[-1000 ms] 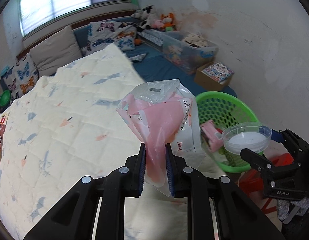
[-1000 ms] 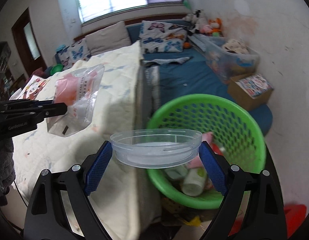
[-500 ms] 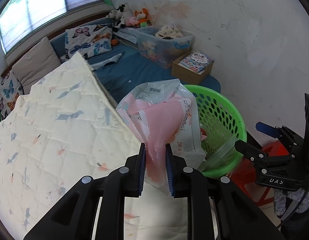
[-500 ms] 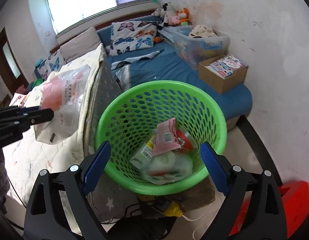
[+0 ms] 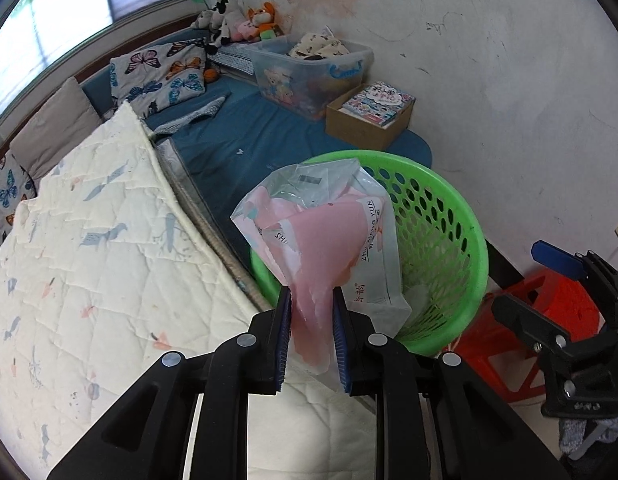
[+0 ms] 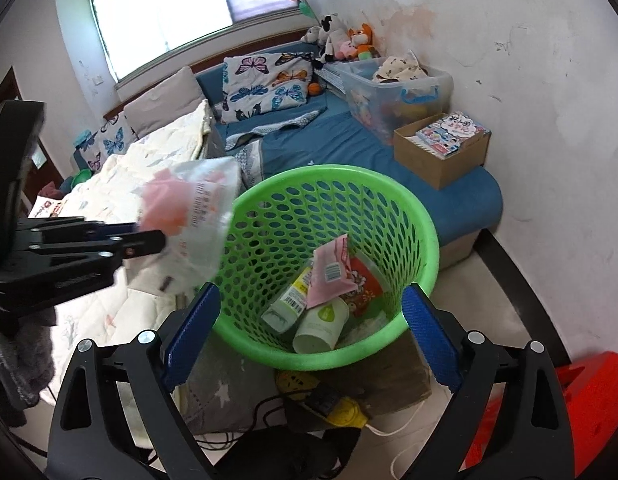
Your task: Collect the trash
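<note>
Left gripper – blue ribbed pads pinching crinkled clear plastic bag with pink insert, bag bunched into neck at pads, ballooning above near rim of green basket. Basket round, perforated plastic, beside quilted cream bedspread. Right gripper – jaws spread wide, nothing between pads, hanging over basket. Inside: pink sachet, white bottle, pale paper cup. Glossy red stool nearby.

the green perforated plastic basket stands on the floor just beside the quilted cream bed cover; the brown cardboard box sits behind it.
</note>
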The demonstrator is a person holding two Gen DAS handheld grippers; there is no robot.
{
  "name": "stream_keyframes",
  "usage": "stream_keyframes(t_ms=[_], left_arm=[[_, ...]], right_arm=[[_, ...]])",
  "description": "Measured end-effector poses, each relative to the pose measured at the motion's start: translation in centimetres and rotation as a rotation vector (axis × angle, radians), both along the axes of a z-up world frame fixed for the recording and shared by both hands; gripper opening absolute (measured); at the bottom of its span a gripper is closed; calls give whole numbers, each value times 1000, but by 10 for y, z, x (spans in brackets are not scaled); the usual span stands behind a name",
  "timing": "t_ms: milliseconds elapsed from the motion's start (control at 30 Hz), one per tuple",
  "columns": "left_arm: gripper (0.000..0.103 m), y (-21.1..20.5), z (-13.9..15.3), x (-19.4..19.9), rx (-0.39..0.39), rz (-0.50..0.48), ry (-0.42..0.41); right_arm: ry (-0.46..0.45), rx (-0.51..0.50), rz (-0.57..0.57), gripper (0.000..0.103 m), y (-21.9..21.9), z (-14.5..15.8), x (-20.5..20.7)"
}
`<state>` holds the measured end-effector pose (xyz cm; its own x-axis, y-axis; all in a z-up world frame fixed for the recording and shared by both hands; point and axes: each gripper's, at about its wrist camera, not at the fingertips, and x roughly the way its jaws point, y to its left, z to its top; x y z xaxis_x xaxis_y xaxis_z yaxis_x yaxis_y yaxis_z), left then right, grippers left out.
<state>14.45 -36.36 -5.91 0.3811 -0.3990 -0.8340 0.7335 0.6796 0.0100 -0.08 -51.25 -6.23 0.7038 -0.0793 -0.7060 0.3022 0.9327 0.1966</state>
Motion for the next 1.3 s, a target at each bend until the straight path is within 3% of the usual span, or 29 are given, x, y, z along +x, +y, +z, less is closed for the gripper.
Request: stream_keyframes(t_ms=[133,300,433,633,733,967,1300], left_arm=[[38,-3,-3,-2,-1,-3,-12],[50,1,-1,-7,-10,-12,-29],[53,9,4,-10,-24,-6,-47],[67,33,17,-13,-55,30,-75],[69,49,24,-15,-69,53,-98],[86,97,42,-18,-101,137,-144],[94,162,50,-21,-114,239,-185]], right_arm=[[-12,5,8,92,5,2,-4],[-18,9,12,92,9,3,-5],[-26,11,15,92,12,6,-6],[-41,3,29,92,24,13,-8],[-47,-2,38,92,33,16,-8],[-46,-31,76,93,62,22,-4],[-43,-61,139,94,105,31,7]])
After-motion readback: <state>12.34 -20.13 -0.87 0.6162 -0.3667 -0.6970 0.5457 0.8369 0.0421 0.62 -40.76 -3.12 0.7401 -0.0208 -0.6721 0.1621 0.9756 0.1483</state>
